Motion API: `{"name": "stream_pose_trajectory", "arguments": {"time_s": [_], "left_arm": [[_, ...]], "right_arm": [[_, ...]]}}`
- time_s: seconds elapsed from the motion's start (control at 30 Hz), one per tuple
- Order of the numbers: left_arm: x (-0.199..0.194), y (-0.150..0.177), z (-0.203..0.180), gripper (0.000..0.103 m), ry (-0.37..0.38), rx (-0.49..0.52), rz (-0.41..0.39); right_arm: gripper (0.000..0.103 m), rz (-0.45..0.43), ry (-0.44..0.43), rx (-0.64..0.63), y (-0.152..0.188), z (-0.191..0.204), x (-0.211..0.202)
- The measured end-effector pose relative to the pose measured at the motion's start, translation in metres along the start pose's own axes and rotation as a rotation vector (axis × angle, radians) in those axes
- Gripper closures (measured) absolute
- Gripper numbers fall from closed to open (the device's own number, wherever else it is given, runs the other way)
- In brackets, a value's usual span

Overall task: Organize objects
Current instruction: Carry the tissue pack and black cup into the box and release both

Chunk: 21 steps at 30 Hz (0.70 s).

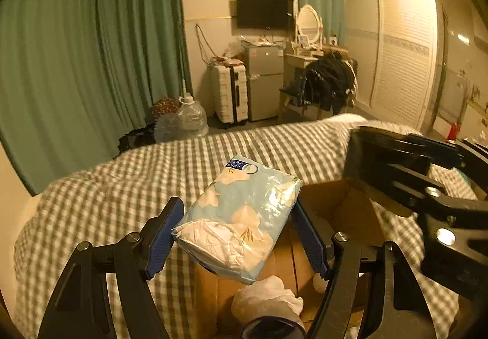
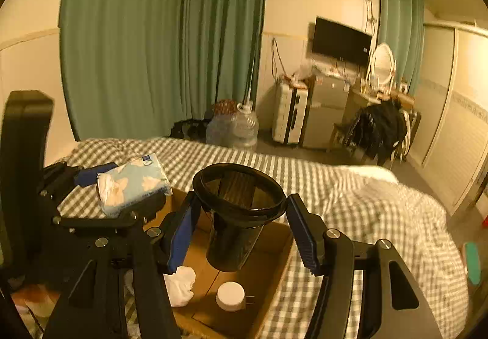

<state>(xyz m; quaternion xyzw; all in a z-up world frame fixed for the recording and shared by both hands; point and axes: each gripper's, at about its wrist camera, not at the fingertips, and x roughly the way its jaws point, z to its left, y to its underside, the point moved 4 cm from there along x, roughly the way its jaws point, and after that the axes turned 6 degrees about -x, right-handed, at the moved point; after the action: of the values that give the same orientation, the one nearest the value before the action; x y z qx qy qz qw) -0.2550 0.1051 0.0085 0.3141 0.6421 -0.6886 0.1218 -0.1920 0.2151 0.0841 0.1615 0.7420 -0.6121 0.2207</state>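
Observation:
My left gripper is shut on a light-blue tissue pack with cream flowers, held above an open cardboard box on the bed. The pack also shows in the right wrist view. My right gripper is shut on a dark cup with a wide rim, held upright over the box. Inside the box lie a crumpled white cloth and a small white round charger. The cloth also shows in the left wrist view.
The box rests on a grey-checked bedcover. Green curtains hang behind. Beyond the bed are a water jug, a white suitcase, a small fridge and a chair with dark clothes.

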Motion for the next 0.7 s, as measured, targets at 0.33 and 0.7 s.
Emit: {"name": "stream_pose_trajectory", "arguments": {"time_s": [0.33,0.7], "left_arm": [[0.052,0.032,-0.005,0.028,0.008,0.065,0.106],[0.056,0.040,-0.014,0.025,0.062,0.065,0.131]], "right_arm": [[0.045,0.168,-0.021,0.028,0.061,-0.011,0.082],[0.044,0.166,-0.040,0.085,0.069,-0.029,0.081]]}}
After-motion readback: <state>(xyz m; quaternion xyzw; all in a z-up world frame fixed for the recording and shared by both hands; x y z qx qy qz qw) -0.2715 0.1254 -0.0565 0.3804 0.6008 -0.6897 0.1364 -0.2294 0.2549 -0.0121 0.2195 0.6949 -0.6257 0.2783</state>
